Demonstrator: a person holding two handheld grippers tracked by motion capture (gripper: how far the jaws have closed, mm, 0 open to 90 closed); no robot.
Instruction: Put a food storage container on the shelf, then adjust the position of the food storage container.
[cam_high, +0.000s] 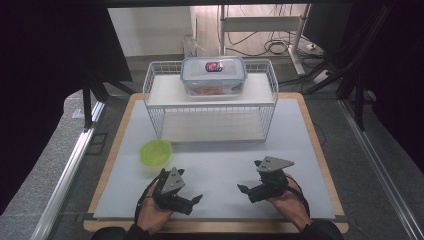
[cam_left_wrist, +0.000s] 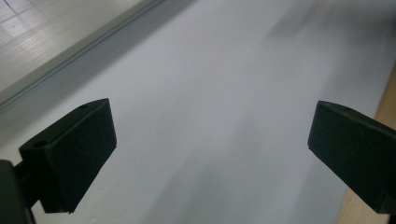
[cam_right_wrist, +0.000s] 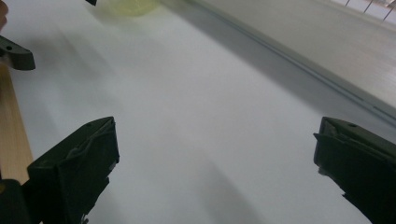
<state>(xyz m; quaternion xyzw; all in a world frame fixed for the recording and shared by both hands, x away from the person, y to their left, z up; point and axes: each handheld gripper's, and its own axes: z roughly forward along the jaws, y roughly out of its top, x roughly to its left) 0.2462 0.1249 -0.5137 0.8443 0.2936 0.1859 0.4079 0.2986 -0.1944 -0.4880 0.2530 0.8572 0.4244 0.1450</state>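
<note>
Right now I hold my left gripper (cam_high: 192, 199) and right gripper (cam_high: 243, 189) low over the white mat (cam_high: 220, 165), jaws spread wide and empty, pointing inward. Nearest my left gripper sits the green bowl (cam_high: 156, 151), probably my first pick.

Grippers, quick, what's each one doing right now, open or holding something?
Left gripper: open, holding nothing.
Right gripper: open, holding nothing.

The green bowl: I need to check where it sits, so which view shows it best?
The high view: the green bowl sits whole on the mat, before the wire rack. The right gripper view catches a blurred yellow-green edge.
</note>
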